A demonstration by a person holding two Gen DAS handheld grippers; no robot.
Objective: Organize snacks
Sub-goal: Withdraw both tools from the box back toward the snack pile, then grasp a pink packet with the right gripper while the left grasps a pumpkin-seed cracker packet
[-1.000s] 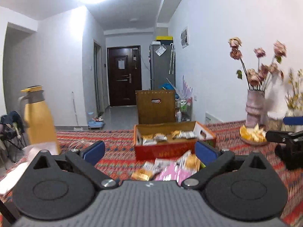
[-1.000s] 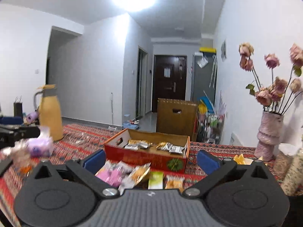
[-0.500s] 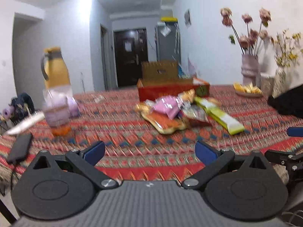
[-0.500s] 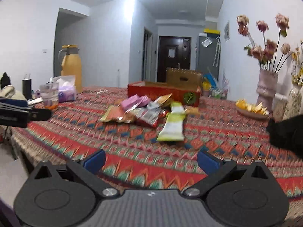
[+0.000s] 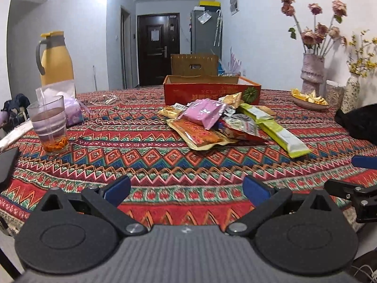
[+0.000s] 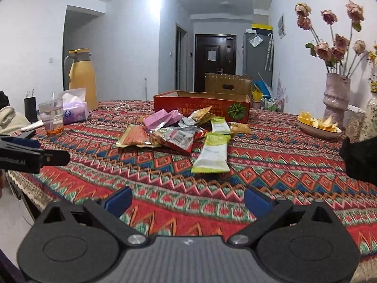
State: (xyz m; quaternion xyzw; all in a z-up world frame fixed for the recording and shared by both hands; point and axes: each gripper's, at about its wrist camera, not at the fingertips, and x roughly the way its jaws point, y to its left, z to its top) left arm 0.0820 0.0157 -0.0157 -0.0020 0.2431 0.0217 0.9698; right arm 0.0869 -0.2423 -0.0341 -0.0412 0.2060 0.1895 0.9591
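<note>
Left gripper (image 5: 186, 188), right gripper (image 6: 187, 199): you are holding both wide open, gripping nothing. Snack pile (image 5: 221, 122) is lying before the red box (image 5: 212, 92). Risk: overlapping slick wrappers are inviting double picks; glass (image 5: 49, 127) nearby is risking a knock.

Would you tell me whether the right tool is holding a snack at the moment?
No, the right tool is open and empty above the cloth.

The red cardboard box (image 5: 212, 92) shows only its outer walls; its contents are hidden. A pink wrapper (image 5: 202, 112) overlaps the orange packet (image 5: 200, 136). At the table's left edge, a dark phone (image 5: 7, 165) is cut off. The box print is unreadable.
</note>
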